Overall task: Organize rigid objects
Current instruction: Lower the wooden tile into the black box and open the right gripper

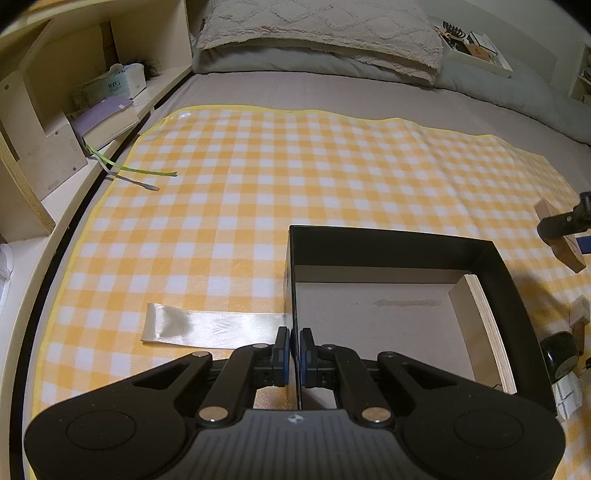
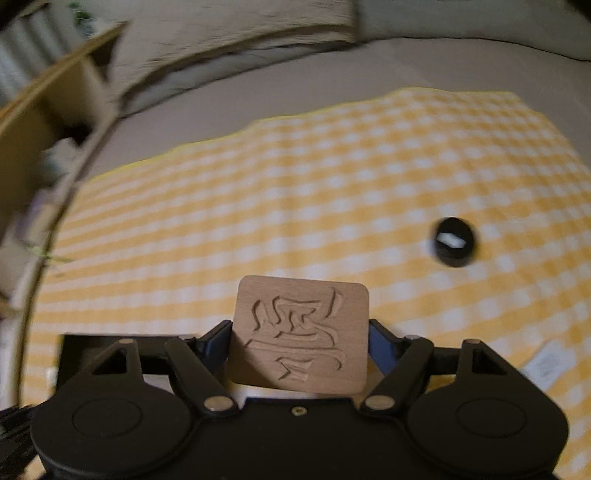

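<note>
A black open-top box with a pale cardboard floor and a plywood inner side rests on the yellow checked cloth. My left gripper is shut on the box's left wall, one pad on each side. My right gripper is shut on a square wooden tile with a carved character, held above the cloth. In the left wrist view that tile and the right gripper show at the right edge, beyond the box. A corner of the box shows low on the left of the blurred right wrist view.
A black round object lies on the cloth, right of the box, near small wooden blocks. A clear tape strip lies left of the box. A shelf holding a book runs along the left; a pillow lies behind.
</note>
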`<state>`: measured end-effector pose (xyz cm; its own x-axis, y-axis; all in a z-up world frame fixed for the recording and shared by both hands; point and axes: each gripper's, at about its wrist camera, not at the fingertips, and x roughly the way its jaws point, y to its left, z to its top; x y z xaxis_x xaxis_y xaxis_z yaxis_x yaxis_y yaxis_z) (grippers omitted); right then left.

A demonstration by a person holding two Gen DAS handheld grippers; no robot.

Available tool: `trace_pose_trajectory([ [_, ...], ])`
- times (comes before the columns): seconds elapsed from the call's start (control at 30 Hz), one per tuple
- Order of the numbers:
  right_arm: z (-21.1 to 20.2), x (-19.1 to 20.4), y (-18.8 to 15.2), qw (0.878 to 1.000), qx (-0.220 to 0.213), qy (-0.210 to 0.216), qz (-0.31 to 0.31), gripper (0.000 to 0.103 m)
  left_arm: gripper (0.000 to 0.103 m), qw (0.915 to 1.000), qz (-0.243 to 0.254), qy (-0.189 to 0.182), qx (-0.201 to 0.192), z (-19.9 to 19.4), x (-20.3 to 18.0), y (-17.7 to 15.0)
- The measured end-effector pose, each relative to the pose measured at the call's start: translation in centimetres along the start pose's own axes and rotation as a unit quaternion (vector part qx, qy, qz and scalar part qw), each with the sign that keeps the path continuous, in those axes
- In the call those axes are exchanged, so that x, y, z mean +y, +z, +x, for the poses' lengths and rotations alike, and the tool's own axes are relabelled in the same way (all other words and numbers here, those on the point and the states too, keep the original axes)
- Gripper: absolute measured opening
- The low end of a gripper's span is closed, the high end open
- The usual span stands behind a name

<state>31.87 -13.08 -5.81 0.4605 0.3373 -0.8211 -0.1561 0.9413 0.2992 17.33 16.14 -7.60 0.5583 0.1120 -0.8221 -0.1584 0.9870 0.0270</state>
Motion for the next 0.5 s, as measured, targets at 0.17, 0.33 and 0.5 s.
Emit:
trace_pose_trajectory([
  [0.17, -0.2, 4.5, -1.4, 0.998, 0.008, 0.055, -0.032, 0.077, 0.006, 1.0000, 0.000, 0.000, 0.001, -0.1, 0.1, 0.1],
  [0.33, 1.1, 8.1, -2.8, 0.994, 0.037, 0.090, -0.054, 0.077, 0.006, 1.0000, 0.000, 0.000, 0.001, -0.1, 0.1, 0.1],
  [0.5, 3.7, 10.1, -3.6, 0.992, 0.064, 0.096, -0.059, 0.077, 0.006, 1.0000, -0.001, -0.003, 0.001, -0.3, 0.2, 0.1],
])
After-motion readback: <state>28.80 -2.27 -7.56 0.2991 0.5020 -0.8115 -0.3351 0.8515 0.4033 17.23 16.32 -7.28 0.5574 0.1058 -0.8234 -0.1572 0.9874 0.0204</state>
